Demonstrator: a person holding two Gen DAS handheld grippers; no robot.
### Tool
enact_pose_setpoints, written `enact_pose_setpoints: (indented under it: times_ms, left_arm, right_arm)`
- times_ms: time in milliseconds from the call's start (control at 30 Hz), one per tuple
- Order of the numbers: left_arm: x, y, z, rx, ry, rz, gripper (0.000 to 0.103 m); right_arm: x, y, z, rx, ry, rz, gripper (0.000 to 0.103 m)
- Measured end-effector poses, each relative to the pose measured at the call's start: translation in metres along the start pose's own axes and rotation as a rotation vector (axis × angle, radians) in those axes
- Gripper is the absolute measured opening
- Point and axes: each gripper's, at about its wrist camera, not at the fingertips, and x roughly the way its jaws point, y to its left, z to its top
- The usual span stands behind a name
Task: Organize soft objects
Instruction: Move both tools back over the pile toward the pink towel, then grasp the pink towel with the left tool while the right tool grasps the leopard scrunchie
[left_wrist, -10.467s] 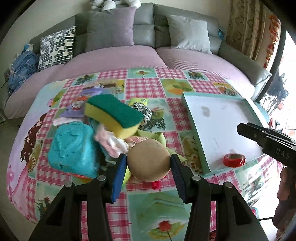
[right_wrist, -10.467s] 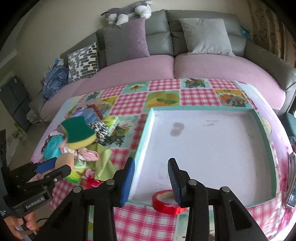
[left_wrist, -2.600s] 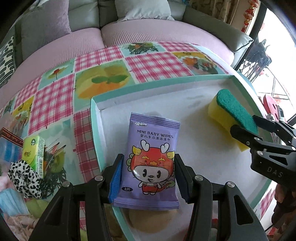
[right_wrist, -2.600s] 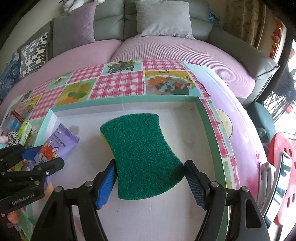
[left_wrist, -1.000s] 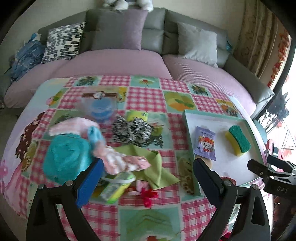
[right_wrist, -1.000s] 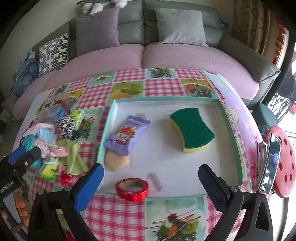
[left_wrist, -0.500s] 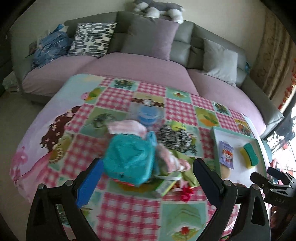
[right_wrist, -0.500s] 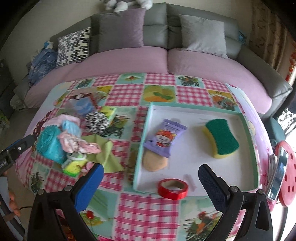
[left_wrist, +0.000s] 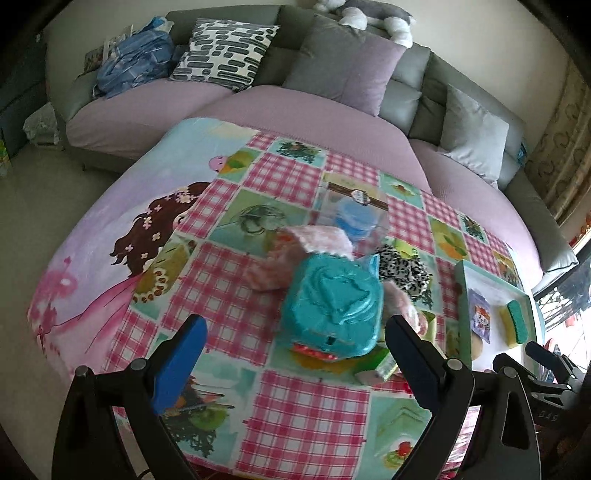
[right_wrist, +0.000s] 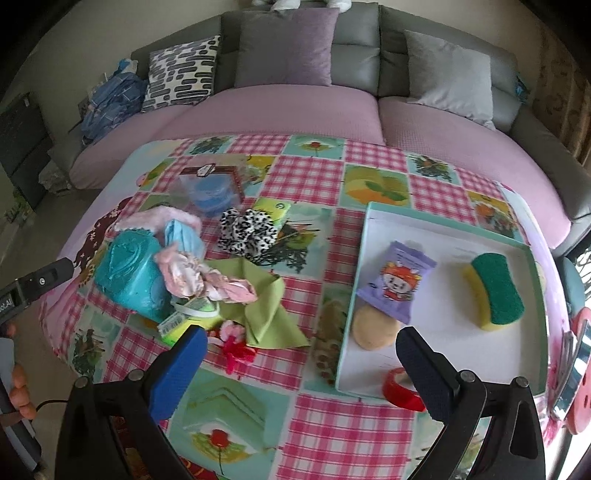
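Both grippers hang above the tabletop with fingers spread wide and nothing between them, a sensible stance for choosing what to pick next. The left gripper faces the pile at the centre of its frame, where the teal pack sits on top and nearest, so it looks like the likely next target. Behind it lie a pink fluffy cloth and a leopard scrunchie.

The right gripper looks over both halves of the job. At the right of its frame the tray holds what appears sorted: a purple wipes packet lying partly over a tan puff, and a green-and-yellow sponge well apart from them, leaving bare tray floor for more. A red tape roll sits at the tray's near edge (partly hidden by a finger).

At the left of that frame the unsorted heap remains: teal pack, pink cloths, a green cloth spread flat, and a red bow
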Motion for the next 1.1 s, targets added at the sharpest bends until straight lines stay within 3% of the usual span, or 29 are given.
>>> enact_pose_setpoints:
  times_ms: [333,567,1100]
  left_arm:
    - [0.015,0.019,0.02,-0.025,0.021,0.014,0.097]
    - [0.032,0.021,0.041,-0.023,0.044,-0.022,0.097]
    - [0.11,0.011,0.084,-0.012,0.171,-0.082,0.097]
  right_arm:
    - [0.022,0.02,0.015,-0.041,0.012,0.023,0.103]
    - [0.04,0.026,0.031,-0.055,0.025,0.036,0.103]
    - [0.103,0.04,0.066,-0.075,0.075,0.084,0.102]
